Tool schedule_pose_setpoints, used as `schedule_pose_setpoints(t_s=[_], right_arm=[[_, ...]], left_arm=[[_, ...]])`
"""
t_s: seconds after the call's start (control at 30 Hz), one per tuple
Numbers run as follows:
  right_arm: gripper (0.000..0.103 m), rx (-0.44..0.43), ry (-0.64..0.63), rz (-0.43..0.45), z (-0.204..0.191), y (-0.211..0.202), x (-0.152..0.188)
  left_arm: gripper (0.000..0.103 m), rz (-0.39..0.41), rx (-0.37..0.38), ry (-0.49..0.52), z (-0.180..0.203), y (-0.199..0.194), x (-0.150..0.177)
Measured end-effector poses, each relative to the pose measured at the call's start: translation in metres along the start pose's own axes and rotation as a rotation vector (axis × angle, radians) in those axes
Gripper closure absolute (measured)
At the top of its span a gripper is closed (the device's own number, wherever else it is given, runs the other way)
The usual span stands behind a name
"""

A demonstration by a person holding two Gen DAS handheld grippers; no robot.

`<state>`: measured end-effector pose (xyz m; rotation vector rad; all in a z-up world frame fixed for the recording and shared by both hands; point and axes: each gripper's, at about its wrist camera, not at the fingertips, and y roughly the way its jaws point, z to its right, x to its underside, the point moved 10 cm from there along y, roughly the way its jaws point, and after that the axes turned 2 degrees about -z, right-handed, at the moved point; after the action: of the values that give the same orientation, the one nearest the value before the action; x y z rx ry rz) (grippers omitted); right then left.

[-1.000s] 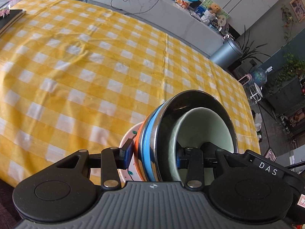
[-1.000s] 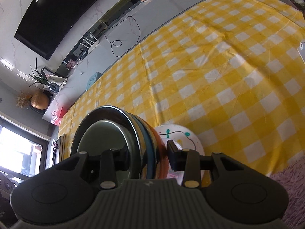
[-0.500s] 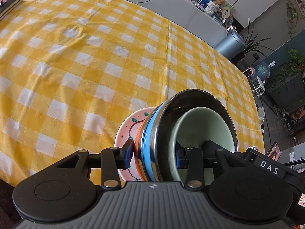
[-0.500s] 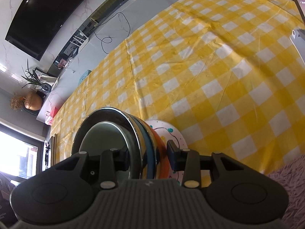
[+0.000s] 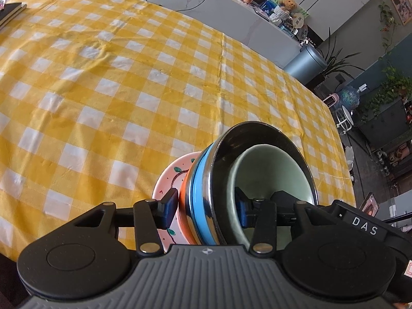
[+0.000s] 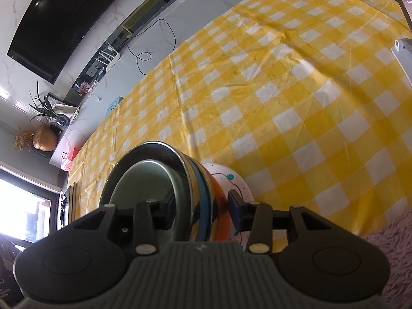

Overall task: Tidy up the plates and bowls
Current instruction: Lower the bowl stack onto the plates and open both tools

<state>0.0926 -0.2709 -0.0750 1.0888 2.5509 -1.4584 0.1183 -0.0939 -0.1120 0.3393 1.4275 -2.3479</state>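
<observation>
Gripped from both sides, the nested stack of green ceramic, steel, blue and orange bowls (image 5: 257,177) is held by the left gripper (image 5: 206,206) and right gripper (image 6: 199,209), jaws closed on its rims, over the pink painted plate (image 5: 177,172) on the yellow checked desk (image 5: 116,77). Lowering the stack onto the plate seems to be required next.

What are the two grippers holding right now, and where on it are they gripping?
Both hold one nested stack of bowls: left gripper and right gripper each clamp its rims, one jaw inside, one outside.
</observation>
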Motion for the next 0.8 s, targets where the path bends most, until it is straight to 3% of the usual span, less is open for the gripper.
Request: schedule_pose_setpoints(t_s=[0.13,0.4,0.8], right_arm=[[0.048,-0.002,-0.031,0.004,-0.004,0.001,0.0],[0.036,-0.006,-0.048,0.013,-0.007,0.002,-0.002],[0.031,0.053,-0.25,0.258,-0.037,-0.045,-0.004]], left_arm=[[0.035,0.027,0.019,0.004,0.001,-0.004,-0.003],[0.03,0.063,-0.004,0.028,-0.001,-0.014,-0.006],[0.028,0.243,-0.092,0.158,-0.008,-0.079,-0.009]])
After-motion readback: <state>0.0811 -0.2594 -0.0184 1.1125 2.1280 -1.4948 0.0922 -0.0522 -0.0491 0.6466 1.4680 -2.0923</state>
